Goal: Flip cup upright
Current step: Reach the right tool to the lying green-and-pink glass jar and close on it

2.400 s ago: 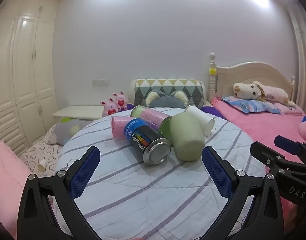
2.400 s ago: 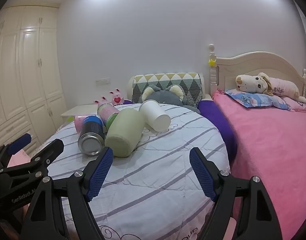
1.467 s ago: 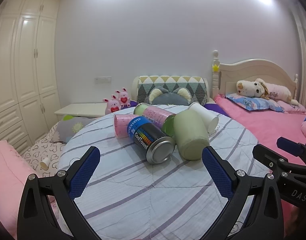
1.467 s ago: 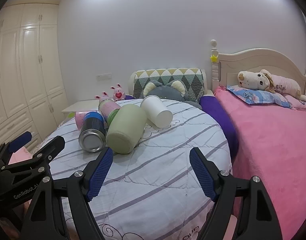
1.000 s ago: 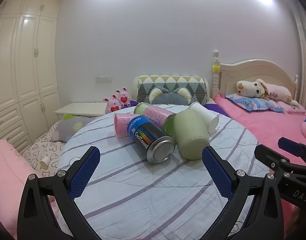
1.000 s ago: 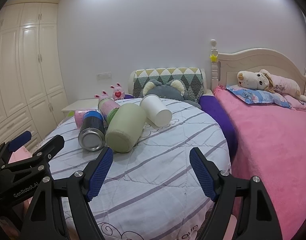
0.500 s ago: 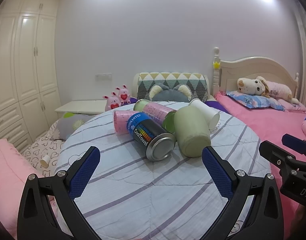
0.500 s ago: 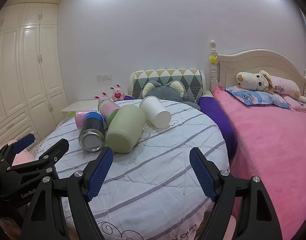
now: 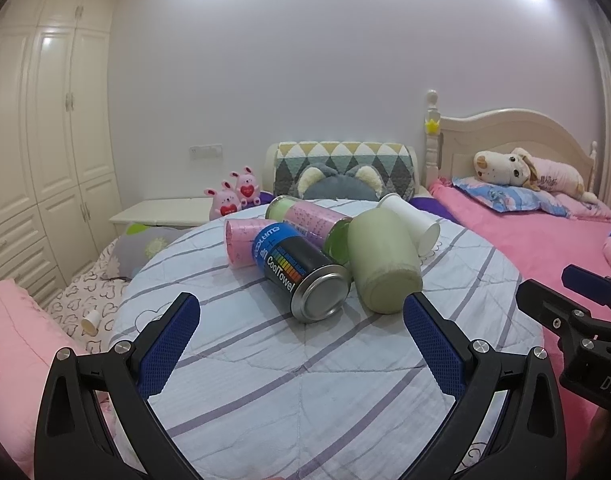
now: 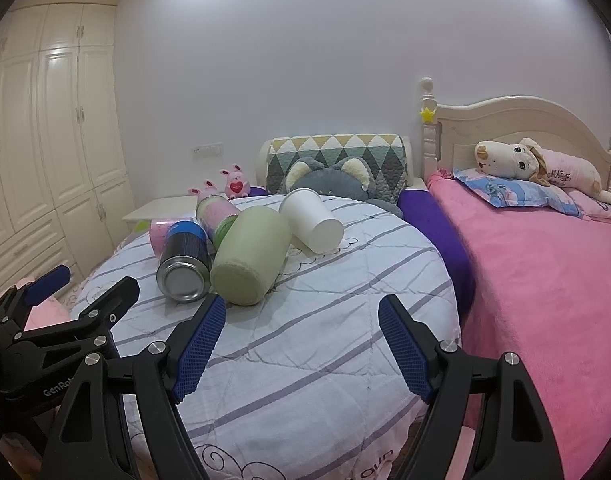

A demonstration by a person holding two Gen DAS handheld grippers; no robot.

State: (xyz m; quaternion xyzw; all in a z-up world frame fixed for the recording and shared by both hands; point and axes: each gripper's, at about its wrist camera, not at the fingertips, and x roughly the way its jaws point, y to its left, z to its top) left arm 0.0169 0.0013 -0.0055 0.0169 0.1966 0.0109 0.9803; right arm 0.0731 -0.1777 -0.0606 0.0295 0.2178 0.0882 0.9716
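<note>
Several cups and cans lie on their sides in a heap on the round striped table (image 9: 305,380). A pale green cup (image 9: 383,264) (image 10: 251,256) lies with its base toward me. A white paper cup (image 9: 411,220) (image 10: 313,220) lies behind it. A blue and black can (image 9: 301,272) (image 10: 183,260), a pink cup (image 9: 243,242) and a pink and green can (image 9: 305,220) lie beside them. My left gripper (image 9: 301,344) is open, short of the heap. My right gripper (image 10: 303,340) is open, to the right of the green cup, near the table's front.
A pink bed (image 10: 545,280) with a plush dog (image 10: 517,164) stands right of the table. A patterned cushion (image 10: 337,160) and grey plush lie behind it. White wardrobes (image 9: 45,140) line the left wall. A small paper cup (image 9: 90,322) lies on the floor bedding at left.
Both grippers have drifted slightly closer to the heap, still open. The cups and cans have not moved.
</note>
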